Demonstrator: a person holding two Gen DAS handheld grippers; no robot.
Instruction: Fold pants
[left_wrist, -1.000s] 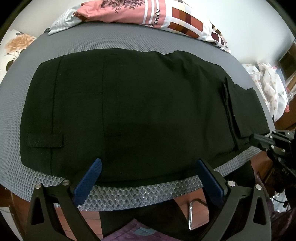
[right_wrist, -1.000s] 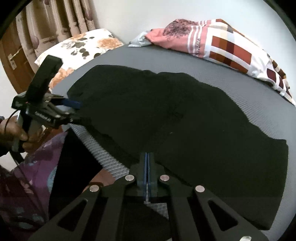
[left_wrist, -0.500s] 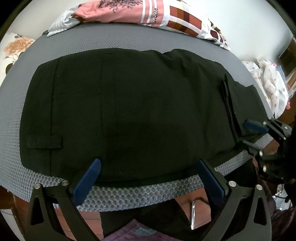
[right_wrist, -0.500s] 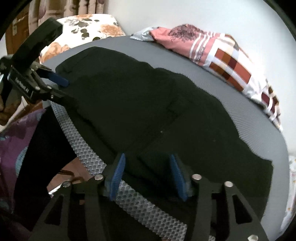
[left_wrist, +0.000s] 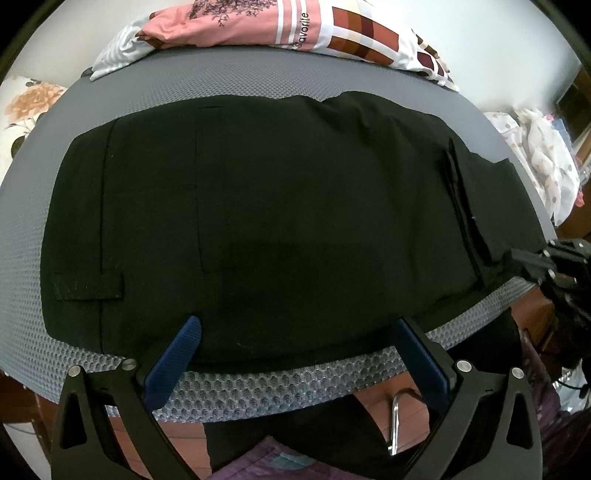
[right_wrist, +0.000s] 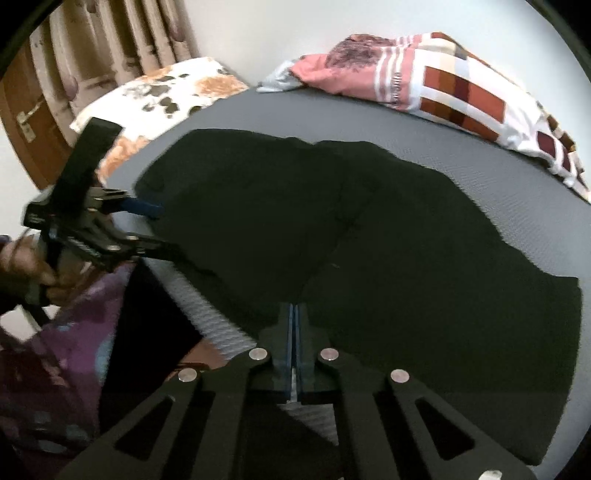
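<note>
Black pants (left_wrist: 280, 221) lie flat across the grey mattress (left_wrist: 258, 92), waistband to the left in the left wrist view. They also show in the right wrist view (right_wrist: 369, 240). My left gripper (left_wrist: 299, 332) is open, its blue fingertips resting at the pants' near edge; it also shows in the right wrist view (right_wrist: 159, 230). My right gripper (right_wrist: 294, 314) is shut on the near edge of the pants, and shows at the pants' right end in the left wrist view (left_wrist: 517, 258).
A pink and brown patterned pillow (left_wrist: 295, 33) lies at the far edge of the mattress. A floral pillow (right_wrist: 162, 88) lies to the left. White spotted cloth (left_wrist: 543, 158) is heaped at the right. The mesh mattress side (left_wrist: 280, 384) drops off near me.
My right gripper was shut, opened half a second ago, and has shut again on the pants' near edge. My left gripper has stayed open in place.
</note>
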